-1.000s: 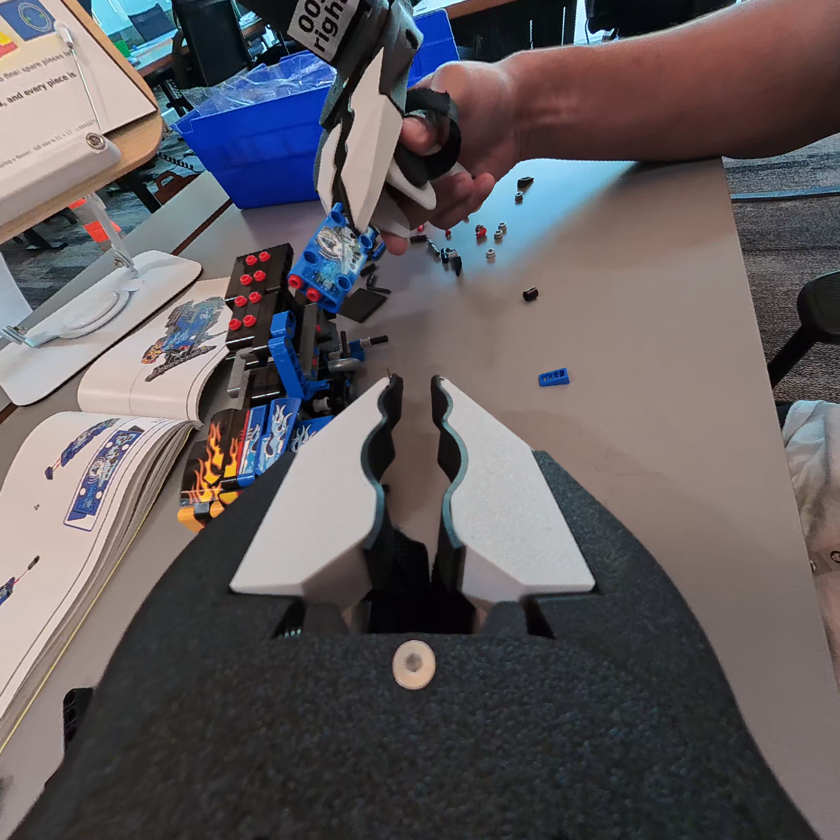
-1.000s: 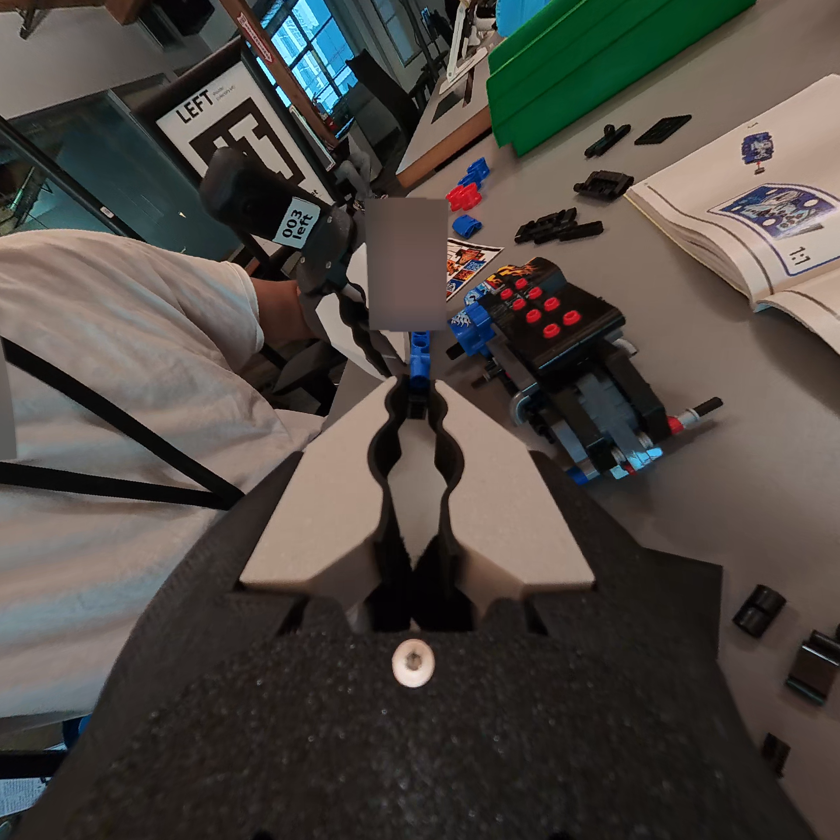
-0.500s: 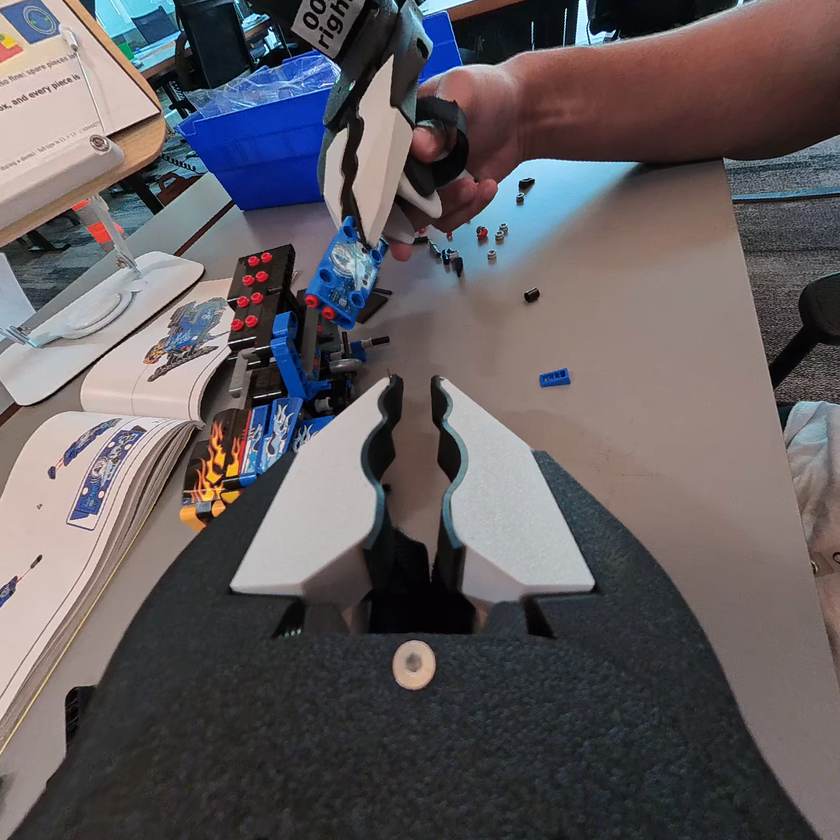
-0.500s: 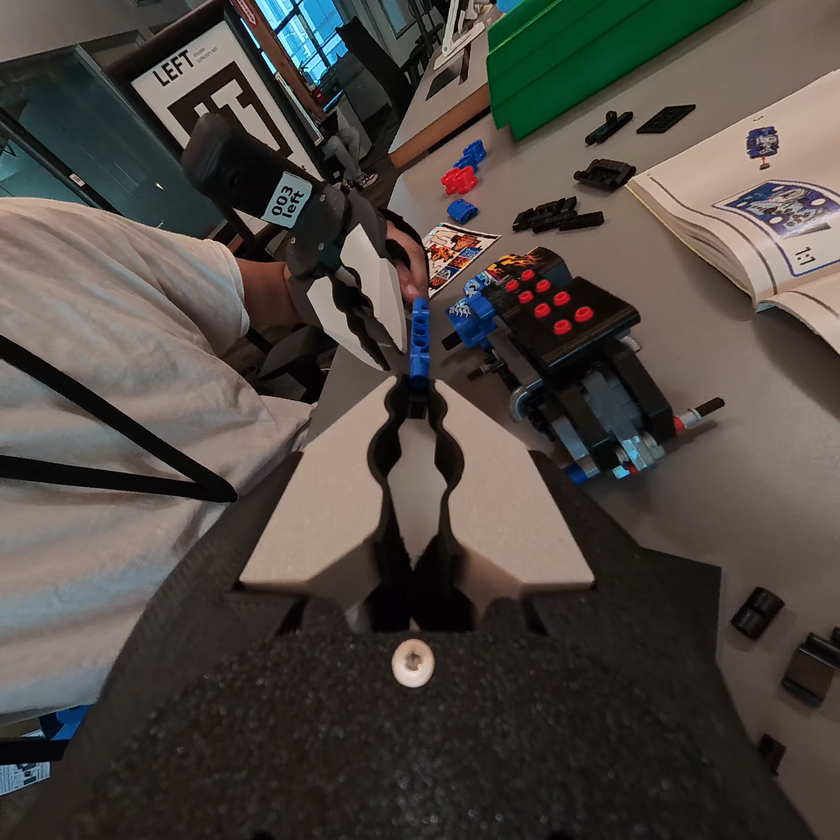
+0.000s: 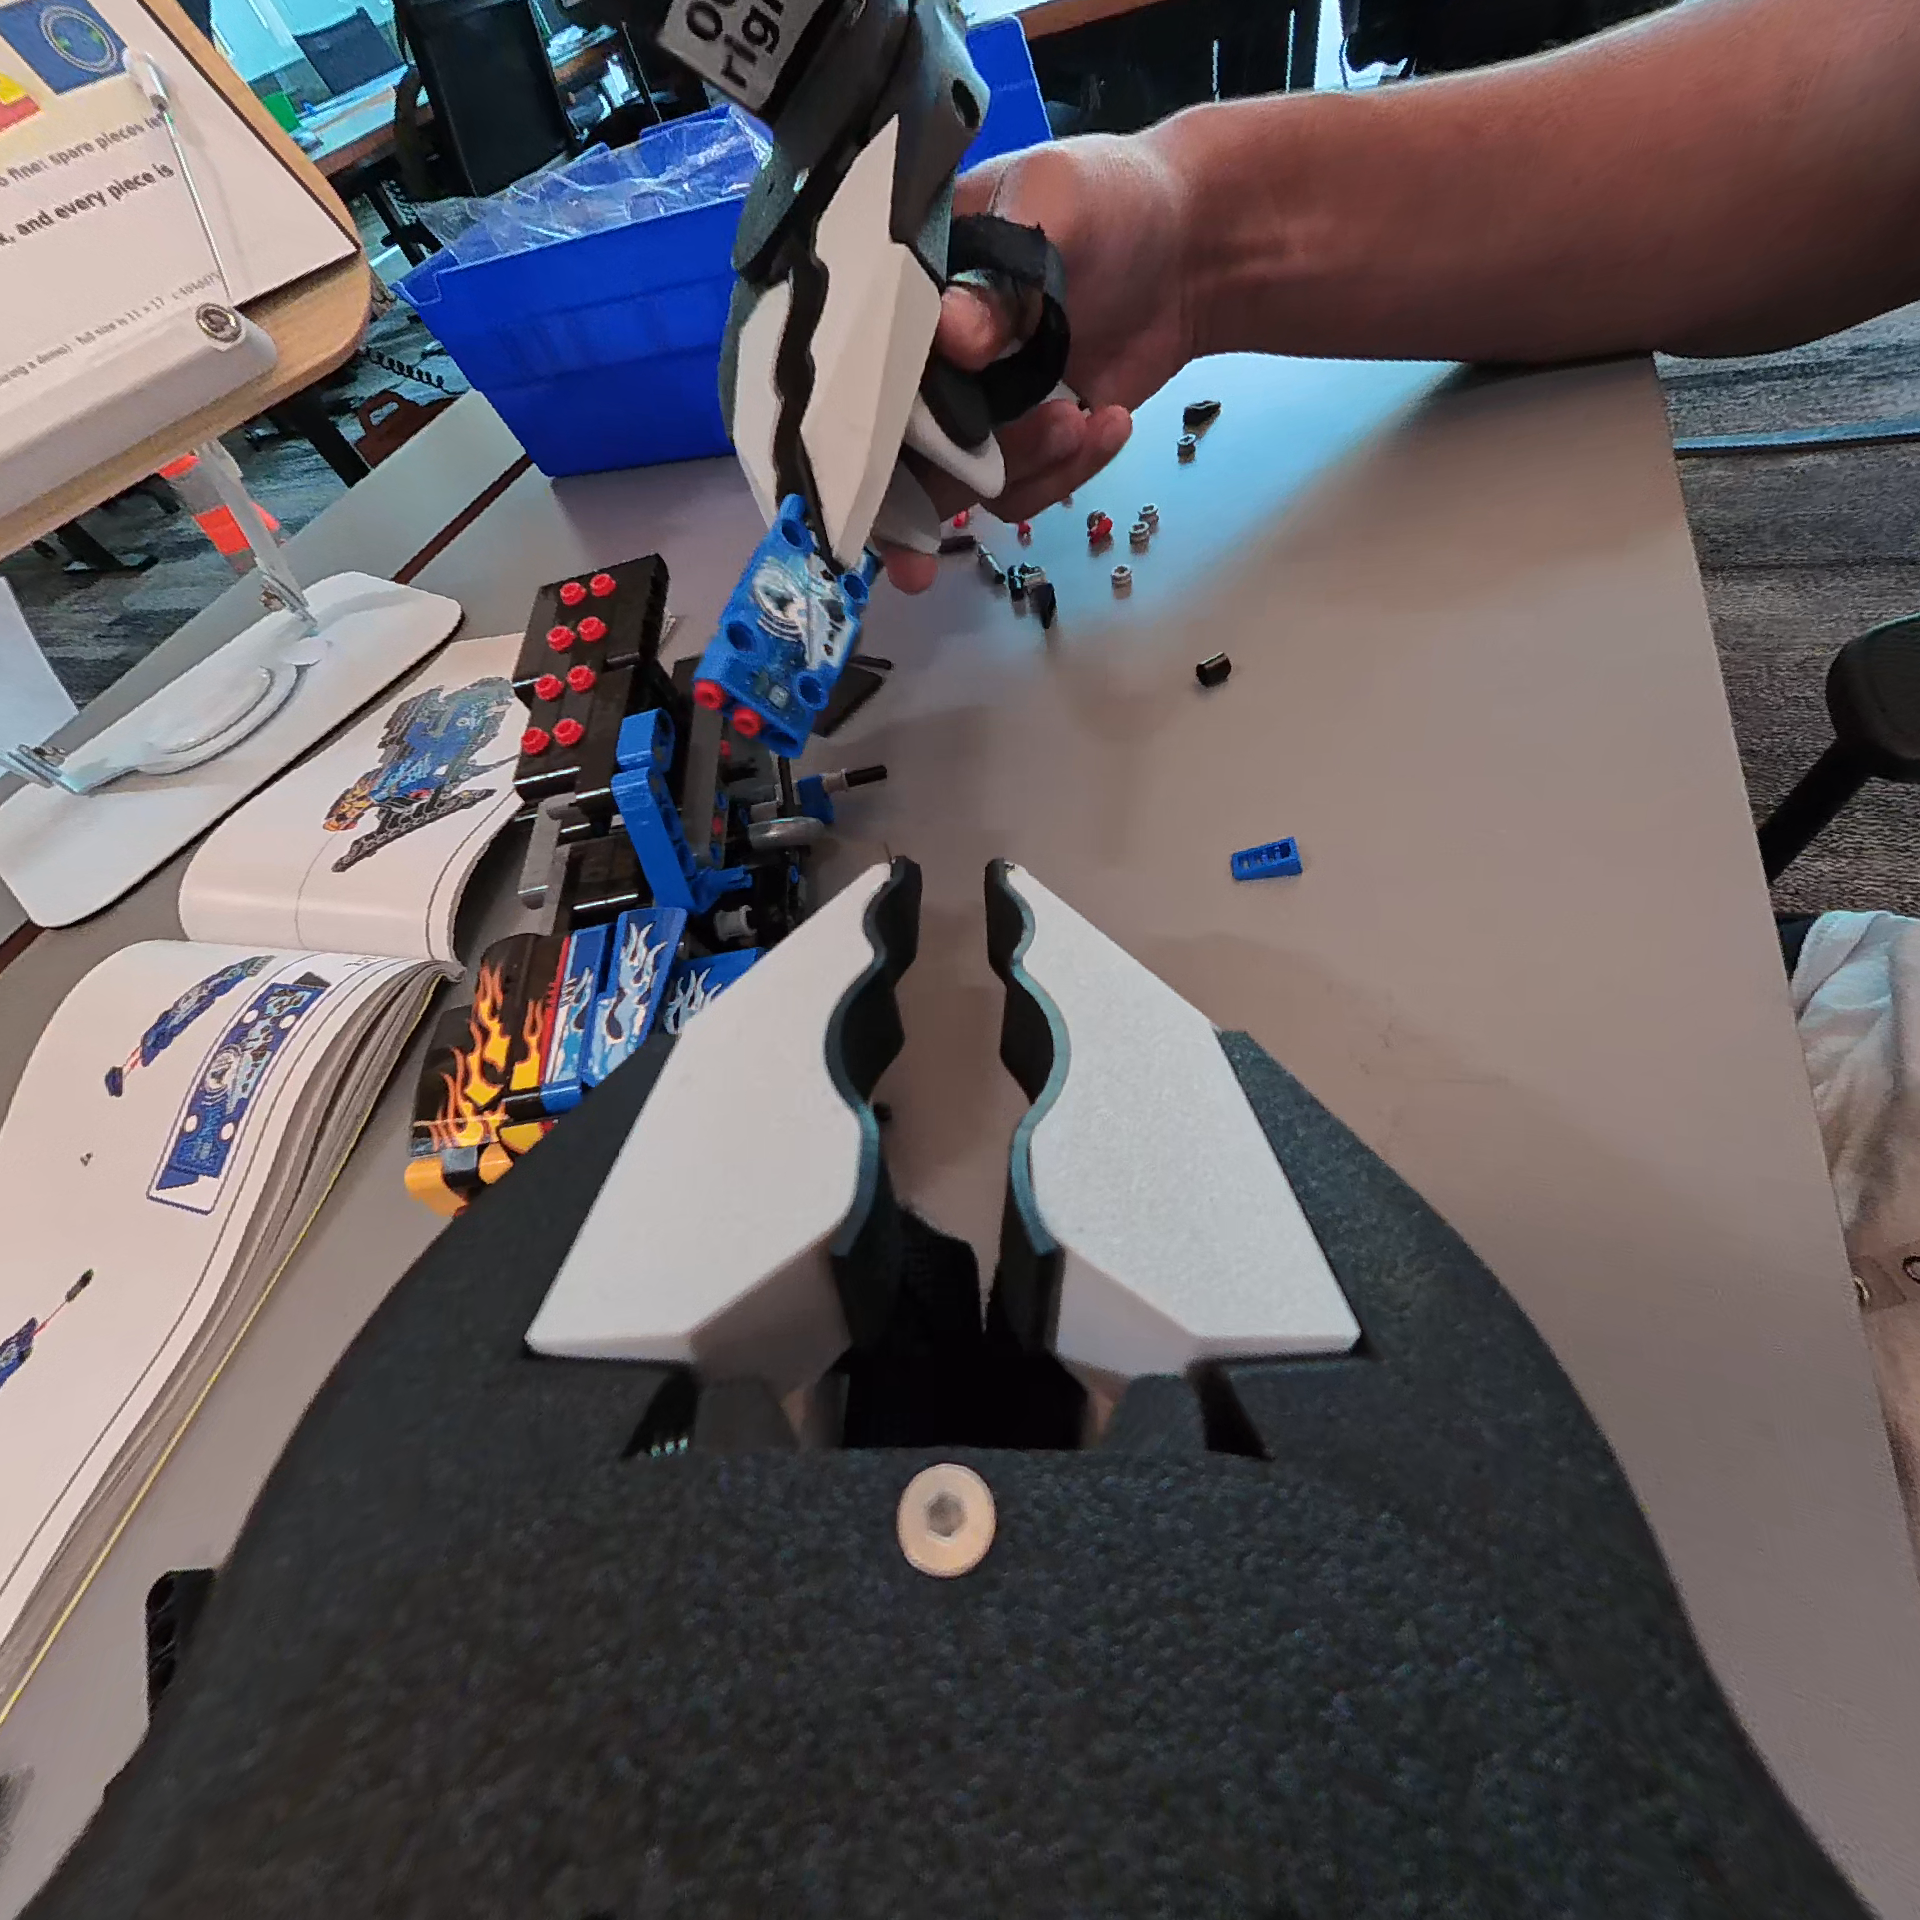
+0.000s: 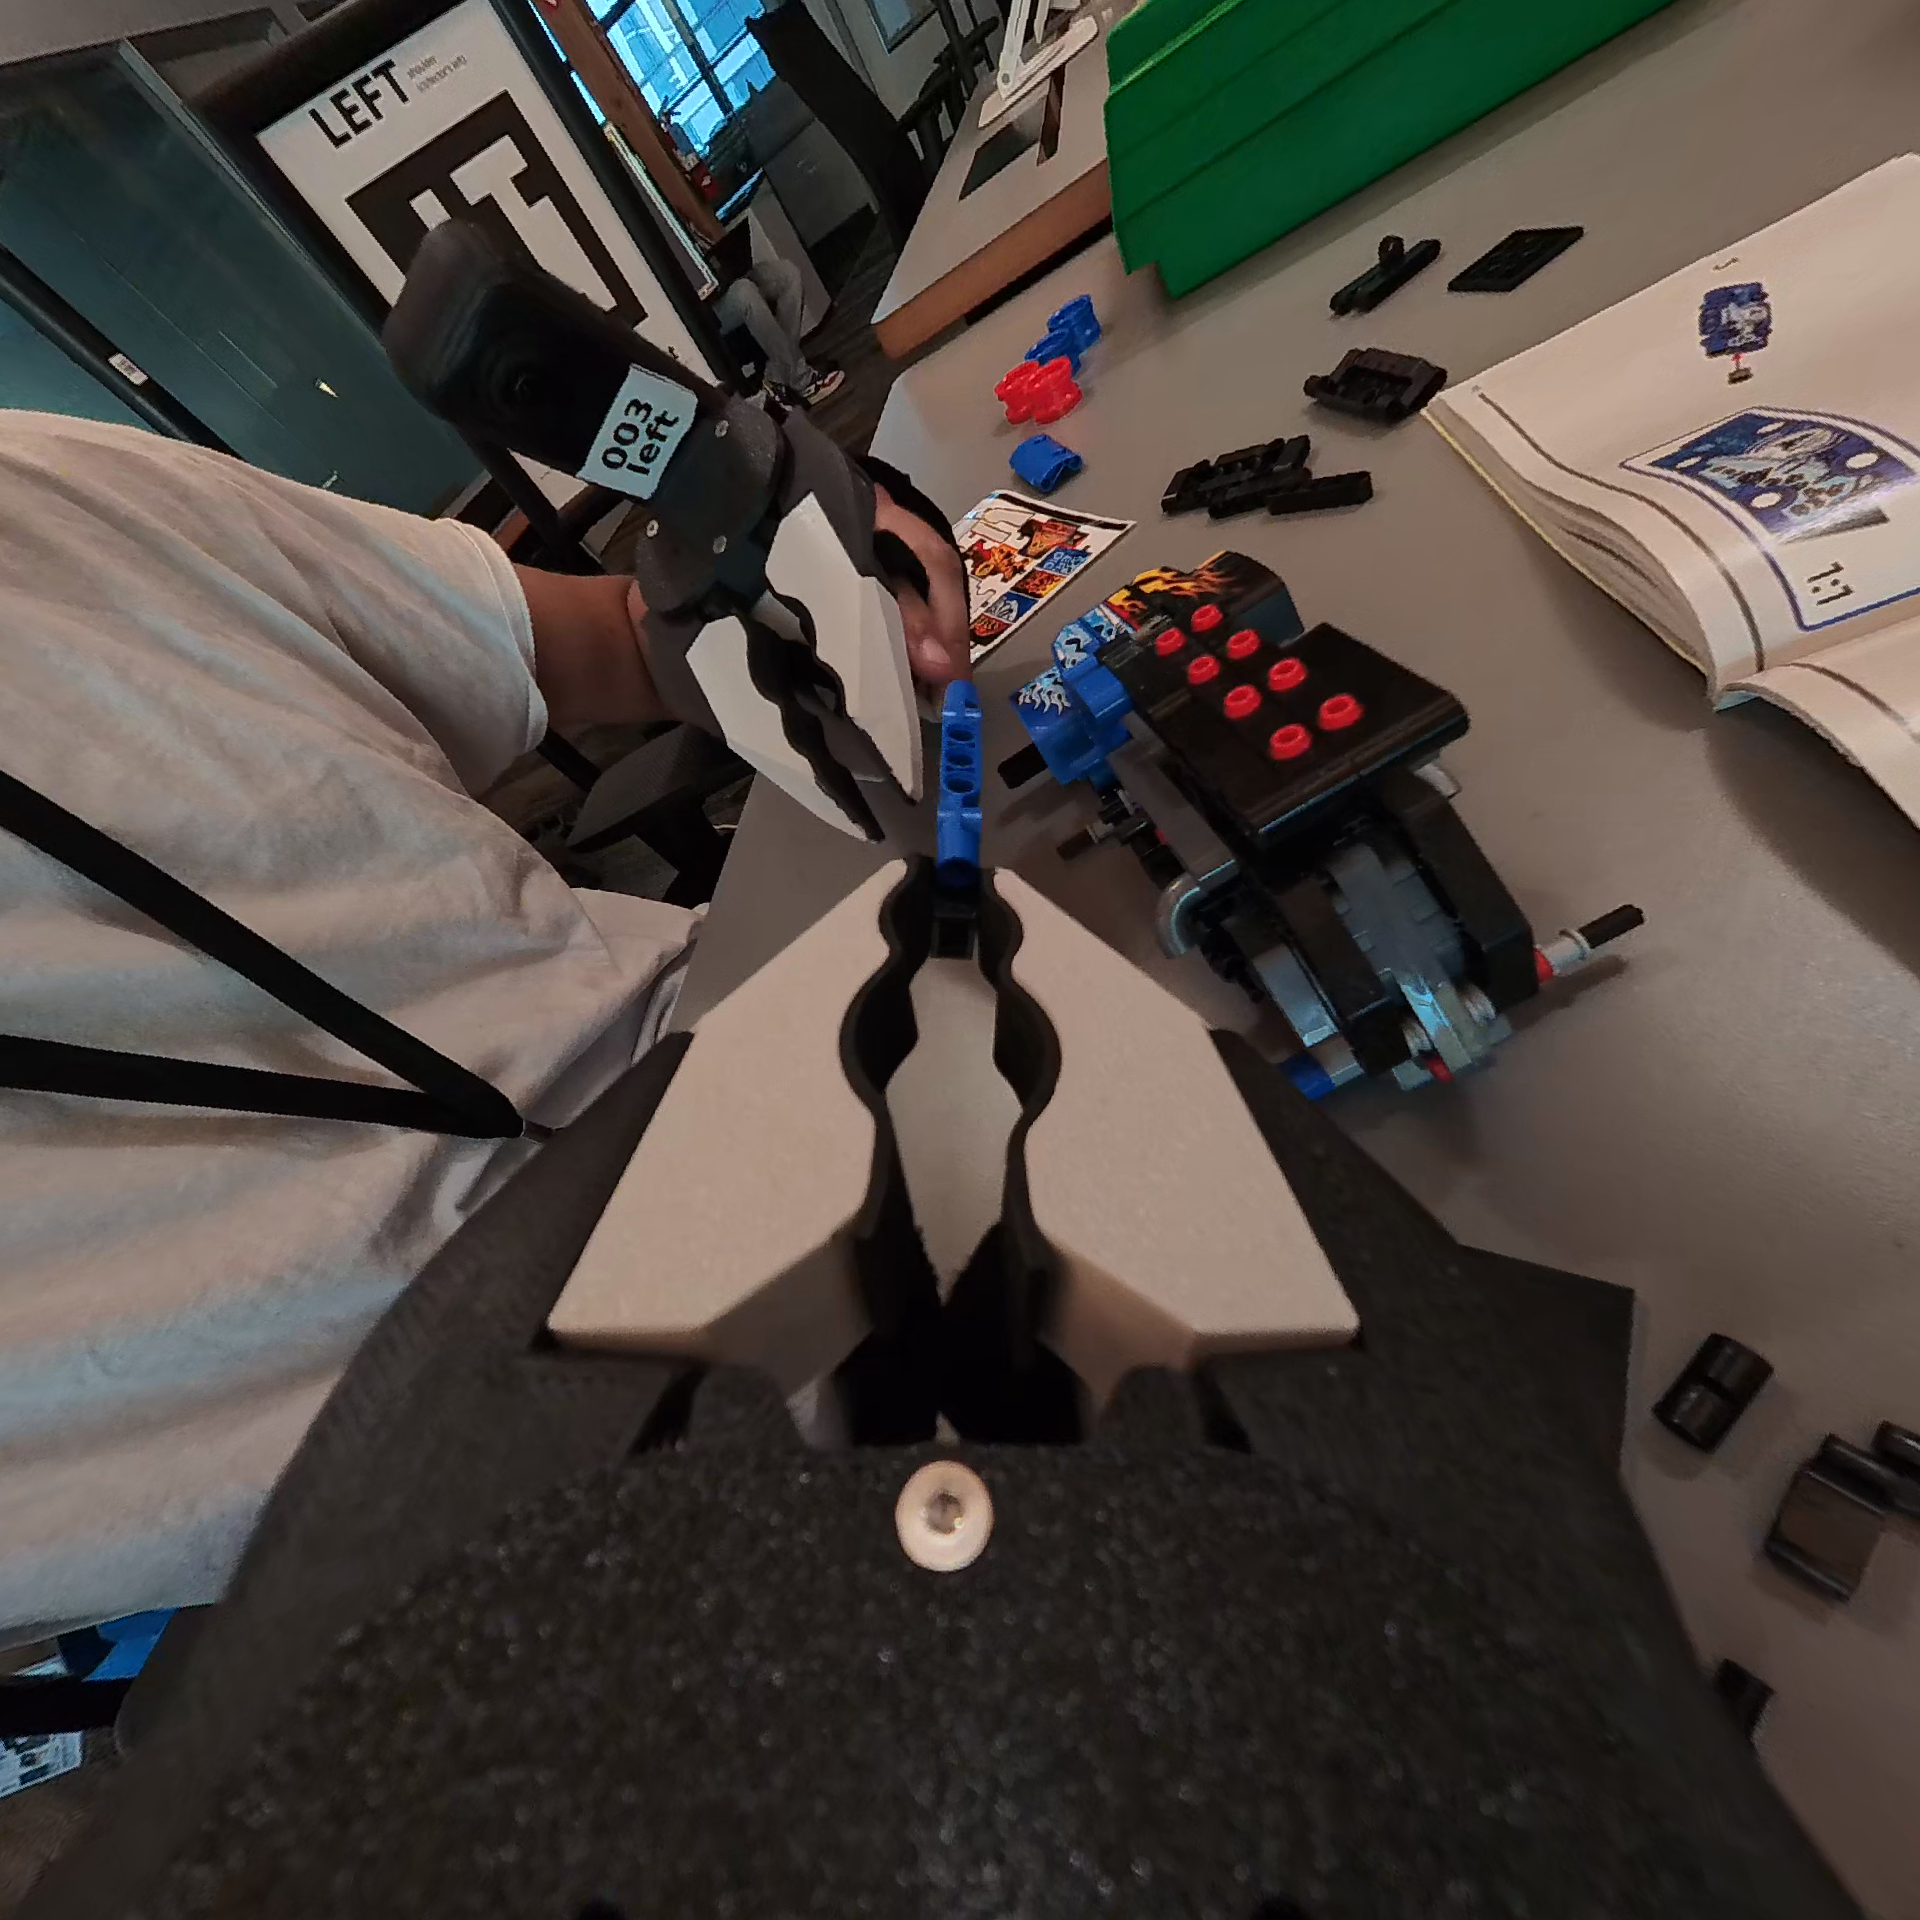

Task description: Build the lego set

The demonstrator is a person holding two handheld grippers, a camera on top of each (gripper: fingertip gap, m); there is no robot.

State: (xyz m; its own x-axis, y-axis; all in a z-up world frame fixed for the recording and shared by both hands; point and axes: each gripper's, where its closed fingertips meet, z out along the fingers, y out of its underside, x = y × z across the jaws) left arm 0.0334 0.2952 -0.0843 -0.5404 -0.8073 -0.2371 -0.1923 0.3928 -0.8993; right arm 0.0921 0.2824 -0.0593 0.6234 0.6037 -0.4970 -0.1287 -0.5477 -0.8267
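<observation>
The partly built Lego vehicle, black and blue with red studs and flame stickers, lies on the grey table. It also shows in the right wrist view. My right gripper is shut on a blue printed panel with red pins. In the left wrist view that gripper holds the panel tilted, just above the vehicle's far end. My left gripper is slightly open and empty, low over the table at the vehicle's right side. In the right wrist view it sits close beside the panel.
An open instruction booklet lies left of the vehicle. A blue bin and a sign stand are beyond it. Small loose parts and a blue plate lie on the right. A green bin, sticker sheet and black pieces show in the right wrist view. The grippers' ends are close to 7 cm from one another.
My right gripper has brought the blue panel down and nearer to the vehicle and my left gripper, turning it more upright. My left gripper has stayed where it was.
</observation>
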